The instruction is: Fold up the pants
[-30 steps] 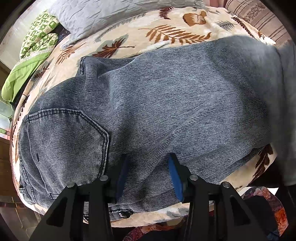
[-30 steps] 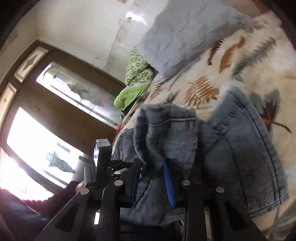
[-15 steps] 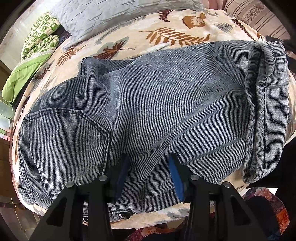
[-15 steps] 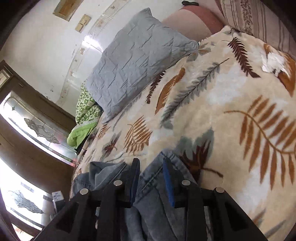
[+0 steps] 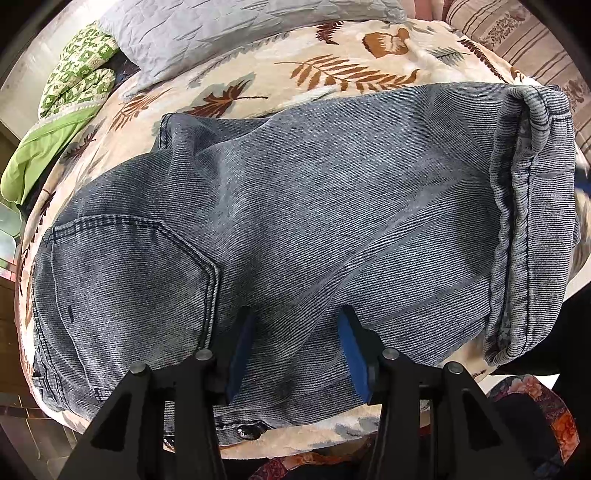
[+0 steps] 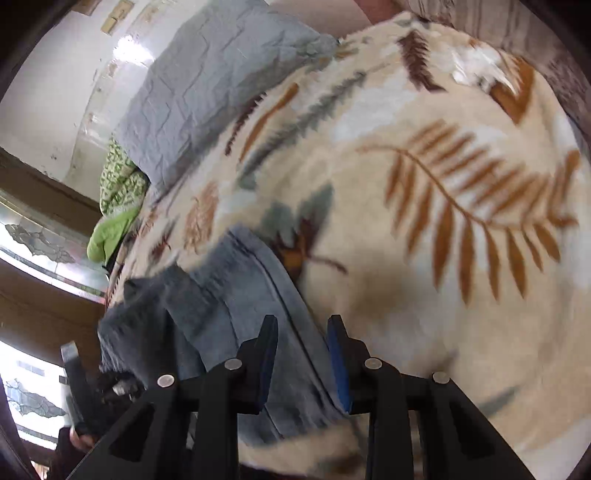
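Grey-blue jeans [image 5: 295,221] lie folded on a leaf-print blanket [image 5: 332,66], back pocket at the left, leg cuffs [image 5: 532,221] doubled over at the right. My left gripper [image 5: 295,343] is open, hovering over the jeans' near edge and holding nothing. In the right wrist view the jeans [image 6: 236,306] lie at lower left, blurred. My right gripper [image 6: 301,354] is open, its jaws on either side of the jeans' edge without clamping it.
A grey quilted pillow [image 5: 229,33] and a green patterned cloth [image 5: 70,92] lie at the far side of the bed. A striped cushion [image 5: 524,33] is at far right. The left gripper's body [image 6: 74,387] shows at lower left. Windows in a wooden frame [image 6: 33,240] are at left.
The right gripper carried the leg end over, laid it on the jeans and opened. The cuffs now rest at the right. The left gripper has stayed still.
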The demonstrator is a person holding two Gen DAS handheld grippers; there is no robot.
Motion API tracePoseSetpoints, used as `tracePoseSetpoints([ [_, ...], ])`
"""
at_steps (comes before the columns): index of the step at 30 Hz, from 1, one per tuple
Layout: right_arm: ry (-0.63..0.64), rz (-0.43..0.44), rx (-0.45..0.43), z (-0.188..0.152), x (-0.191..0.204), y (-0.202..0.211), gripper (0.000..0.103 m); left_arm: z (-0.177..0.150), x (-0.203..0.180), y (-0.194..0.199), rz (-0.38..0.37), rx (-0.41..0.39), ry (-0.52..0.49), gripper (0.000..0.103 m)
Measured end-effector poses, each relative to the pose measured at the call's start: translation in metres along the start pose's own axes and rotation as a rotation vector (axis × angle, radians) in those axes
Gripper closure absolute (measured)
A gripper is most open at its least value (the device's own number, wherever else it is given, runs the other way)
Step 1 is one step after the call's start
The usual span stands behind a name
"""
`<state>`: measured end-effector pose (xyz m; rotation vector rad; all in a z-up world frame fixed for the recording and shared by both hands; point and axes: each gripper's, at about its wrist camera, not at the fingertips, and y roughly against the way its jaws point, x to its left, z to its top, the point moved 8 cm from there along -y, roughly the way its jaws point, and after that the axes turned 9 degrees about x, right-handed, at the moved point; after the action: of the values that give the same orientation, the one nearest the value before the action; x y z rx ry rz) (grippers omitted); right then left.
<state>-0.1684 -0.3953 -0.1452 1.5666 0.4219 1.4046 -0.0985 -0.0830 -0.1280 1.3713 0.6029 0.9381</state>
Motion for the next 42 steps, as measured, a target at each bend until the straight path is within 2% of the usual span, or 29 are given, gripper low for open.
tracePoseSetpoints([
  [1,0.018,-0.014,0.021,-0.007,0.0,-0.003,0.071,0.001,0.0,0.0,-0.002,-0.001,0.0,0.054],
  [4,0.095,-0.1,-0.006,-0.014,0.01,-0.005,0.067,0.004,0.002,-0.003,-0.016,-0.004,0.006,0.054],
  [7,0.138,-0.211,-0.022,-0.015,0.016,-0.011,0.068,0.003,0.003,-0.002,-0.023,-0.014,0.002,0.054],
  [8,0.157,-0.259,-0.024,-0.016,0.018,-0.011,0.073,0.003,0.003,-0.002,-0.027,-0.017,0.0,0.054],
  [9,0.172,-0.305,-0.026,-0.016,0.019,-0.01,0.082,0.004,0.004,-0.003,-0.034,-0.019,0.0,0.054],
  [12,0.19,-0.386,-0.023,-0.022,0.019,-0.003,0.088,0.005,0.004,-0.004,-0.042,-0.018,0.003,0.054],
  [15,0.218,-0.47,0.025,-0.034,0.013,0.001,0.088,0.005,0.004,-0.004,-0.044,-0.028,-0.002,0.054],
  [18,0.197,-0.47,0.103,-0.054,0.007,0.007,0.089,0.004,0.005,-0.005,-0.056,-0.039,-0.002,0.054],
  [20,0.137,-0.425,0.102,-0.058,0.001,0.014,0.088,0.005,0.005,-0.005,-0.06,-0.041,0.001,0.053],
  [21,0.108,-0.392,0.082,-0.056,0.0,0.019,0.086,0.005,0.005,-0.005,-0.06,-0.041,0.002,0.053],
  [24,0.036,-0.373,-0.013,-0.04,-0.006,0.038,0.083,0.004,0.005,-0.004,-0.061,-0.047,-0.004,0.053],
  [28,0.068,-0.362,-0.13,-0.007,0.006,0.054,0.083,0.004,0.005,-0.004,-0.063,-0.059,-0.003,0.053],
  [30,0.08,-0.325,-0.122,0.012,0.015,0.046,0.083,0.004,0.004,-0.003,-0.061,-0.061,0.001,0.053],
  [34,0.113,-0.168,-0.075,0.032,0.047,0.012,0.083,0.001,0.002,-0.002,-0.055,-0.061,0.004,0.053],
  [36,0.15,-0.126,-0.067,0.043,0.068,-0.01,0.083,0.002,0.002,-0.002,-0.05,-0.058,0.006,0.053],
  [38,0.174,-0.148,-0.049,0.053,0.074,-0.034,0.083,0.002,0.001,-0.002,-0.04,-0.054,0.005,0.053],
  [39,0.178,-0.202,-0.04,0.059,0.07,-0.048,0.082,0.002,0.0,-0.002,-0.035,-0.052,0.005,0.053],
  [40,0.173,-0.3,-0.055,0.065,0.061,-0.058,0.082,0.003,0.001,-0.002,-0.034,-0.052,0.005,0.053],
  [42,0.167,-0.337,-0.13,0.078,0.054,-0.061,0.089,0.003,0.002,-0.003,-0.034,-0.053,0.007,0.052],
])
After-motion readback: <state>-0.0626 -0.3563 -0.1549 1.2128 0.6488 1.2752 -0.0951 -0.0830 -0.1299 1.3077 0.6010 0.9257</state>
